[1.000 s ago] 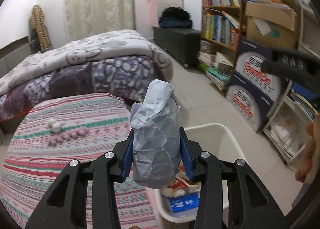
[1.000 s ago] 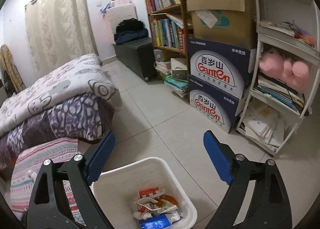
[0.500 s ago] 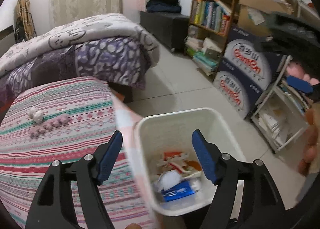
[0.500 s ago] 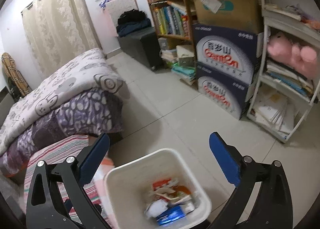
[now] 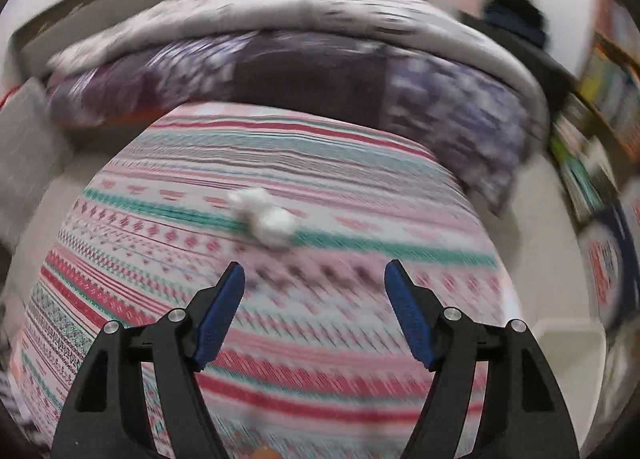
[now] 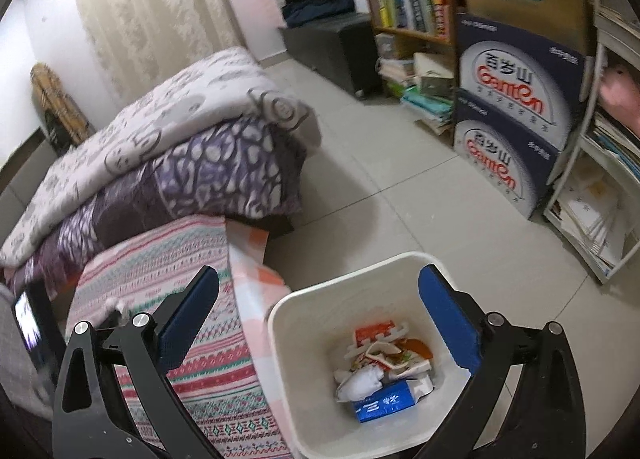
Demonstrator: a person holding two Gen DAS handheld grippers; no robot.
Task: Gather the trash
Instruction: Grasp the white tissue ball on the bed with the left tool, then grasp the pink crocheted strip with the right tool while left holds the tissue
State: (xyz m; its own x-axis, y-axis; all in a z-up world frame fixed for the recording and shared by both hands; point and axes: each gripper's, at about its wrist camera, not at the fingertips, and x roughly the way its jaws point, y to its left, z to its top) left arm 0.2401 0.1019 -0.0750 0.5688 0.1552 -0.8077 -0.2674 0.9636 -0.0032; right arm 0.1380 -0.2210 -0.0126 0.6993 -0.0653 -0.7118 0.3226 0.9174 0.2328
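Observation:
In the blurred left wrist view, a white crumpled tissue (image 5: 266, 219) lies on the striped bed cover (image 5: 360, 379). My left gripper (image 5: 315, 279) hovers just short of it, open and empty. In the right wrist view, my right gripper (image 6: 320, 275) stands wide open above the white bin (image 6: 280, 339) on the floor beside the bed. Nothing is between its fingers. The bin holds several pieces of trash: a pale crumpled wad (image 6: 360, 379), a blue carton (image 6: 384, 405) and red-and-white wrappers (image 6: 380, 343).
Folded quilts (image 6: 180, 147) are stacked at the far end of the bed. A bookshelf (image 6: 408, 7), two stacked blue cartons (image 6: 516, 115) and a white shelf rack (image 6: 600, 199) line the right wall. Tiled floor (image 6: 400, 199) lies between them and the bed.
My left gripper let go of the grey crumpled paper, opened, and swung left from the bin to over the bed cover. My right gripper opened slightly wider and shifted a little.

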